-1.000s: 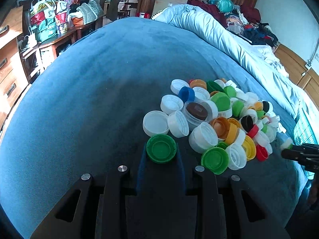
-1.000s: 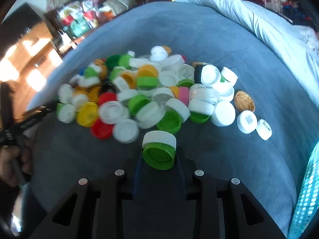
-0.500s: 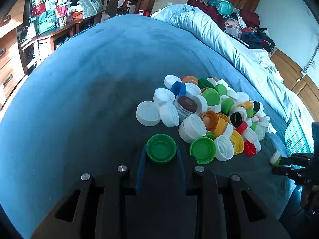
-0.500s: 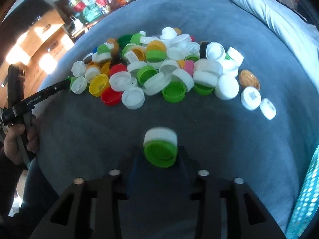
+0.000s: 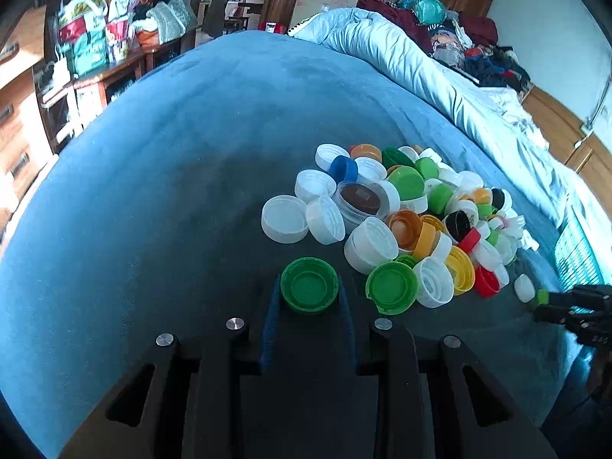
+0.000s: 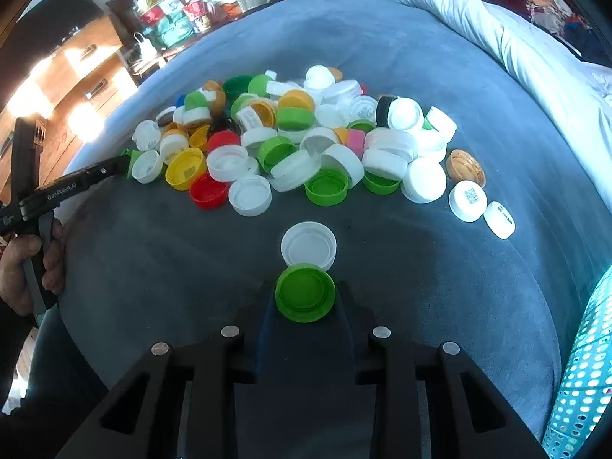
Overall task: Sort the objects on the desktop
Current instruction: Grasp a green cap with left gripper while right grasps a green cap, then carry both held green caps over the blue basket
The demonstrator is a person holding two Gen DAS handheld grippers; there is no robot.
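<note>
A pile of plastic bottle caps [image 5: 413,206] in white, green, yellow, orange, red, blue and black lies on the blue bed cover [image 5: 172,153]. My left gripper [image 5: 309,291] is shut on a dark green cap [image 5: 308,285], open side up, held just left of the pile. My right gripper [image 6: 305,298] is shut on a light green cap [image 6: 304,291], open side up, in front of the same pile [image 6: 306,137]. A white cap [image 6: 309,244] lies alone on the cover just beyond that green cap. The right gripper also shows at the right edge of the left wrist view [image 5: 566,306].
A rolled pale quilt [image 5: 420,72] runs along the far side of the bed. A teal perforated basket [image 6: 585,386] stands at the right edge. Wooden drawers and cluttered shelves [image 5: 88,46] stand beyond the left side. The person's hand holding the left gripper [image 6: 69,187] shows left.
Both grippers have pulled back from the pile with their green caps. The white cap that sat against the right gripper's green cap now lies on the cover.
</note>
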